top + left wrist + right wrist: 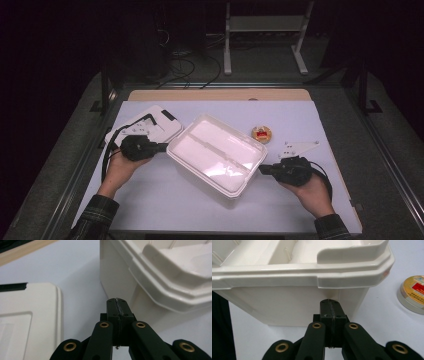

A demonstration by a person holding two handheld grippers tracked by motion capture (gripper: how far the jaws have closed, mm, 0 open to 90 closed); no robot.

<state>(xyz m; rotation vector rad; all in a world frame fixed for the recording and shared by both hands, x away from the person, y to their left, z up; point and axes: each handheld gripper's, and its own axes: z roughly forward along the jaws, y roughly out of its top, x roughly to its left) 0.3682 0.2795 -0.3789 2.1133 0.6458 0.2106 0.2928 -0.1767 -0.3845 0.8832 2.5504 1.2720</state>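
Pushing on the box (216, 152) from both sides, the left tool (159, 147) and right tool (265, 170) are pressed together, holding nothing. Its lid (150, 122) lies off on the counter (165, 197), so closing looks not done yet.

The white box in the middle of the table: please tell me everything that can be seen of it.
The white box is a rectangular, open-topped container of what looks like glossy plastic, with a stepped rim, tapering walls and a ridge dividing its inside. It appears empty. It stands turned at an angle on the table, beside its flat lid. The shut left gripper and shut right gripper press their tips against opposite walls, below the rim.
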